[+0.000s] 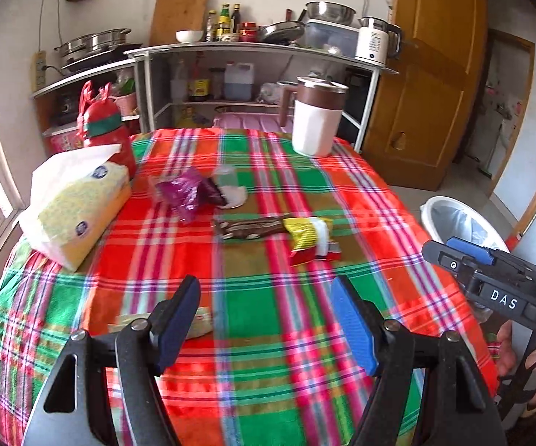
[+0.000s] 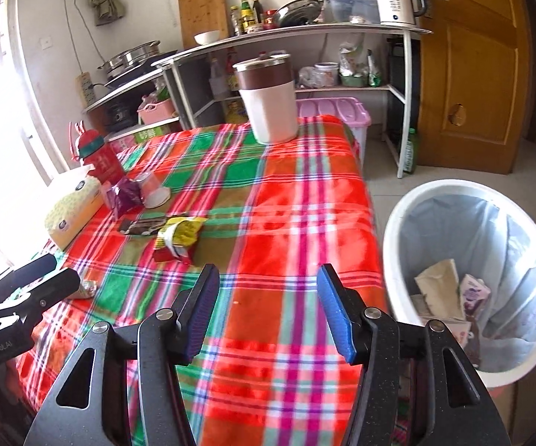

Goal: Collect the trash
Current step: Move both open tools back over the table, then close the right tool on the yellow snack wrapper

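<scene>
Trash lies on the plaid tablecloth (image 1: 260, 297): a yellow-red snack wrapper (image 1: 310, 239) (image 2: 176, 236), a dark brown wrapper (image 1: 247, 227) (image 2: 141, 226), a purple wrapper (image 1: 186, 191) (image 2: 124, 193), a tipped clear plastic cup (image 1: 228, 186) (image 2: 152, 189), and a small pale wrapper (image 1: 197, 323) (image 2: 89, 288) just beyond my left gripper's left finger. My left gripper (image 1: 266, 290) is open and empty above the near table. My right gripper (image 2: 268, 278) is open and empty over the table's right part, beside the white lined trash bin (image 2: 398, 230) (image 1: 435, 204) that holds paper scraps.
A tissue pack (image 1: 78, 208) and a red bottle (image 1: 106, 130) stand at the table's left. A white-brown jug (image 1: 316, 119) (image 2: 268, 100) stands at the far edge. Metal kitchen shelves (image 1: 253, 52) and a wooden door (image 2: 468, 67) lie behind.
</scene>
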A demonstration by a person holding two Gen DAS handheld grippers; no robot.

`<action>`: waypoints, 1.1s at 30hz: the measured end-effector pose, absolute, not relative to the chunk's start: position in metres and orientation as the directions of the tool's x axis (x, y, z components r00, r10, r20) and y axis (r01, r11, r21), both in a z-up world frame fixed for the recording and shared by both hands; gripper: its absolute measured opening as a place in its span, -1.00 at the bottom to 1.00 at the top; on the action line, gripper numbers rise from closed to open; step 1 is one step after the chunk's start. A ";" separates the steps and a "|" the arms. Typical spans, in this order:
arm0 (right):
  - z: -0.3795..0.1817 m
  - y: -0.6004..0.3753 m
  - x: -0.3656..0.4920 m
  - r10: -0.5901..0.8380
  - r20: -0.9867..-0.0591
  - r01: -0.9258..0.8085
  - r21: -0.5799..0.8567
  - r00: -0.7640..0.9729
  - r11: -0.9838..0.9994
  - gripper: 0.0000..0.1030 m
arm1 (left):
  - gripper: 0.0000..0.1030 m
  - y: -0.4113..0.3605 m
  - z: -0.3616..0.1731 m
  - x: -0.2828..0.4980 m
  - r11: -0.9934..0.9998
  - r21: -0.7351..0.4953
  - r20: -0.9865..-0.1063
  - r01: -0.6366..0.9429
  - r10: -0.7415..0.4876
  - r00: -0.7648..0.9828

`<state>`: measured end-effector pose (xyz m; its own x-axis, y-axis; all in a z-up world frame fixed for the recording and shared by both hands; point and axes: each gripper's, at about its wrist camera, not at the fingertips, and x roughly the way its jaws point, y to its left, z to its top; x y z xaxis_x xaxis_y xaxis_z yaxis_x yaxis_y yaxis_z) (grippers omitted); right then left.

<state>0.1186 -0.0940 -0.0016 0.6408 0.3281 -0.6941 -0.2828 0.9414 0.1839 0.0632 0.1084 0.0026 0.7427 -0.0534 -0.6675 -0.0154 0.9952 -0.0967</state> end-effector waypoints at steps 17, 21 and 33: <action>-0.022 -0.026 0.153 0.394 -0.732 -0.349 0.225 0.556 0.910 0.28 | 0.57 0.179 -0.029 0.059 0.997 -0.073 -0.734 -0.040 -0.027 0.679; -0.025 -0.019 0.164 0.394 -0.738 -0.338 0.235 0.547 0.911 0.30 | 0.58 0.181 -0.039 0.065 0.999 -0.025 -0.762 -0.027 -0.001 0.647; -0.037 0.006 0.190 0.364 -0.771 -0.346 0.198 0.523 0.917 0.32 | 0.62 0.177 -0.053 0.080 0.999 0.024 -0.795 0.034 -0.001 0.607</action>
